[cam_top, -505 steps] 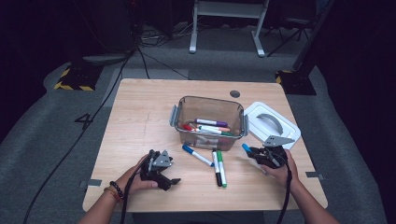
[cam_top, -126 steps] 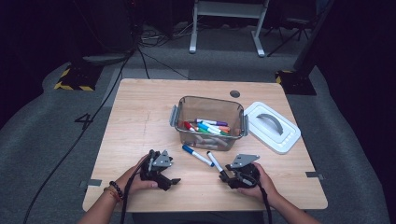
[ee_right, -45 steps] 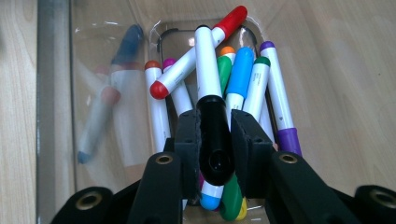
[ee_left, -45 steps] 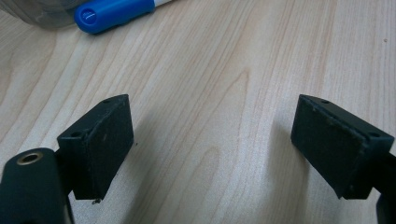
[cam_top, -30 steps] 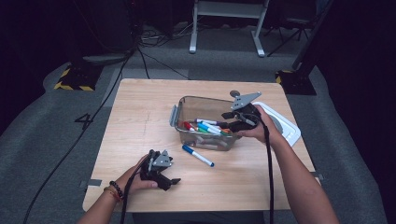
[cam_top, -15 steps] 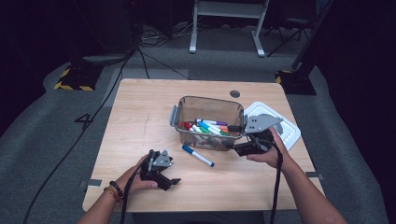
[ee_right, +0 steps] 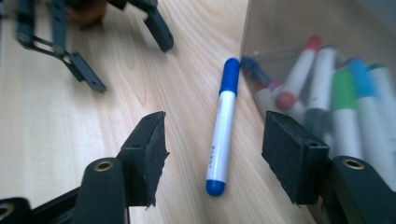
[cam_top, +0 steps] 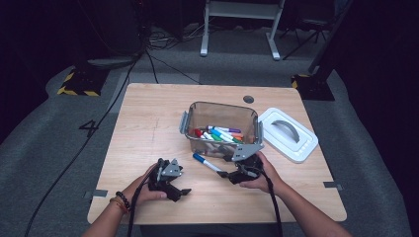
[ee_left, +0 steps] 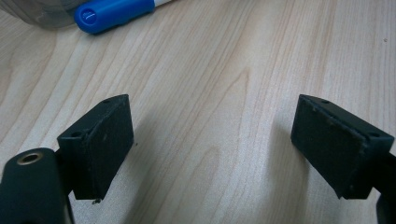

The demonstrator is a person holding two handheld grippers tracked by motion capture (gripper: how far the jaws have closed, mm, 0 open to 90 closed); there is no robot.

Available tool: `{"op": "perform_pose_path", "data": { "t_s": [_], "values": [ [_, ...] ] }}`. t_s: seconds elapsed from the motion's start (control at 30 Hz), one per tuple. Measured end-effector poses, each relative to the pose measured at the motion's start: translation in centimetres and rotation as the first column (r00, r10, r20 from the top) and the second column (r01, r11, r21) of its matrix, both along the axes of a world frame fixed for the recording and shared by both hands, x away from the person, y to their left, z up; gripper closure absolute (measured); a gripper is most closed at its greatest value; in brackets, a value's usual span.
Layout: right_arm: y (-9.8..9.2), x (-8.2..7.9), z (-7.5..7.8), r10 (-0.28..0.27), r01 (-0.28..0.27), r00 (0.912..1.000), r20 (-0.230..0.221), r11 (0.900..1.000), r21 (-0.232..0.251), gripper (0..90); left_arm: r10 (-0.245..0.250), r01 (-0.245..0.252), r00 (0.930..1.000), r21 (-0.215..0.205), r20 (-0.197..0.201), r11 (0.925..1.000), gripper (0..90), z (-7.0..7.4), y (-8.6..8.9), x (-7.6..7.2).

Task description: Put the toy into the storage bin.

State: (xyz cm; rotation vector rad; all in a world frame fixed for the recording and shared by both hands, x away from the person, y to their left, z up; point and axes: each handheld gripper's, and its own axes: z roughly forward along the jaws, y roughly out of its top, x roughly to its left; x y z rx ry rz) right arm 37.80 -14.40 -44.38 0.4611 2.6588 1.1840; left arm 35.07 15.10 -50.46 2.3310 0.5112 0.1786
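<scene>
A blue-capped white marker (cam_top: pixel 207 162) lies on the wooden table (cam_top: pixel 148 123) just in front of a clear plastic box (cam_top: pixel 222 106) holding several coloured markers. My right gripper (cam_top: pixel 225 168) is low over the table at the marker's near end. In the right gripper view its jaws (ee_right: pixel 212 154) have just been opening and stand either side of the marker (ee_right: pixel 223 135) without touching it. My left gripper (cam_top: pixel 182 191) rests on the table at the front left. Its jaws (ee_left: pixel 210 144) stand apart over bare wood, with the blue cap (ee_left: pixel 114 11) farther off.
The box's white lid (cam_top: pixel 288 134) lies to the right of the box, handle up. The box wall (ee_right: pixel 299 28) stands close to my right gripper's right jaw. The left gripper (ee_right: pixel 93 28) is ahead of the right one across bare wood.
My right gripper has come from above the box, down and towards the front, to the table at the blue marker. The left gripper has stayed still.
</scene>
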Motion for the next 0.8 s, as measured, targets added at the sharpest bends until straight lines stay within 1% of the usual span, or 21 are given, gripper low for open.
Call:
{"op": "perform_pose_path", "data": {
  "t_s": [0.07,0.17,0.2,0.27,0.33,0.37,0.4,0.43,0.47,0.5,0.57,0.6,0.63,0.67,0.7,0.73,0.77,0.8],
  "values": [
    [0.8,0.4,-0.9,-0.001,0.001,1.0000,-0.002,1.000,-0.021,40.4,0.000,0.000,1.0000,0.000,-0.001,1.0000,13.5,0.0,0.0,0.0],
    [2.2,1.1,-2.3,-0.010,0.009,0.9998,-0.017,0.999,-0.036,40.6,0.000,0.000,1.0000,0.000,0.000,1.0000,13.5,0.0,0.0,0.0],
    [2.2,1.1,-2.3,-0.010,0.009,0.9998,-0.017,0.999,-0.036,40.6,0.001,-0.001,1.0000,-0.001,0.000,1.0000,13.5,0.0,0.0,0.0],
    [3.4,1.7,-3.3,-0.019,0.018,0.9993,-0.031,0.999,-0.049,40.7,0.001,-0.001,1.0000,-0.002,-0.001,1.0000,13.5,0.0,0.0,0.0],
    [4.5,2.1,-4.0,-0.029,0.029,0.9996,-0.006,0.996,-0.081,43.1,0.002,-0.002,1.0000,-0.002,-0.001,1.0000,13.5,0.0,0.0,0.0],
    [5.3,2.2,-4.6,-0.018,0.018,0.9998,-0.006,0.995,-0.095,43.4,0.002,-0.002,1.0000,-0.002,-0.001,1.0000,13.5,0.0,0.0,0.0],
    [5.7,2.3,-4.7,-0.021,0.020,0.9998,-0.005,0.994,-0.104,43.1,0.002,-0.002,1.0000,-0.002,-0.001,1.0000,13.5,0.0,0.0,0.0],
    [6.1,2.3,-4.9,-0.015,0.015,0.9999,0.000,0.995,-0.097,42.6,0.002,-0.002,1.0000,-0.002,-0.001,1.0000,13.5,0.0,0.0,0.0],
    [6.1,2.3,-4.9,-0.015,0.015,0.9999,0.000,0.995,-0.097,42.6,0.002,-0.002,1.0000,-0.002,-0.001,1.0000,13.5,0.0,0.0,0.0],
    [6.5,2.4,-4.9,-0.021,0.021,0.9997,-0.009,0.996,-0.092,43.2,0.002,-0.002,1.0000,-0.002,-0.001,1.0000,13.5,0.0,0.0,0.0],
    [7.5,2.6,-5.0,-0.031,0.030,0.9994,-0.013,0.996,-0.083,43.4,0.003,-0.003,1.0000,-0.003,-0.001,1.0000,13.5,0.0,0.0,0.0],
    [7.7,2.7,-5.0,-0.033,0.031,0.9991,-0.024,0.996,-0.078,44.2,0.003,-0.003,1.0000,-0.004,0.000,1.0000,13.5,0.0,0.0,0.0],
    [7.7,2.7,-5.0,-0.033,0.031,0.9991,-0.024,0.996,-0.078,44.2,0.003,-0.003,1.0000,-0.004,0.000,1.0000,13.5,0.0,0.0,0.0],
    [8.1,2.9,-5.1,-0.039,0.036,0.9982,-0.046,0.997,-0.070,45.2,0.003,-0.003,1.0000,-0.004,-0.001,1.0000,13.5,0.0,0.0,0.0],
    [8.3,3.0,-5.1,-0.039,0.035,0.9979,-0.052,0.997,-0.068,47.6,0.003,-0.003,1.0000,-0.004,0.000,1.0000,13.6,0.0,0.0,0.0],
    [8.3,3.1,-5.1,-0.032,0.028,0.9972,-0.067,0.998,-0.061,51.9,0.002,-0.002,1.0000,-0.004,0.000,1.0000,13.5,0.0,0.0,0.0],
    [8.3,3.2,-5.1,-0.033,0.029,0.9972,-0.067,0.998,-0.057,54.8,0.002,-0.002,1.0000,-0.004,0.000,1.0000,13.5,0.0,0.0,0.0],
    [8.3,3.2,-5.1,-0.033,0.029,0.9971,-0.069,0.998,-0.056,61.0,0.002,-0.002,1.0000,-0.004,0.000,1.0000,13.6,0.0,0.0,0.0]
  ]
}}
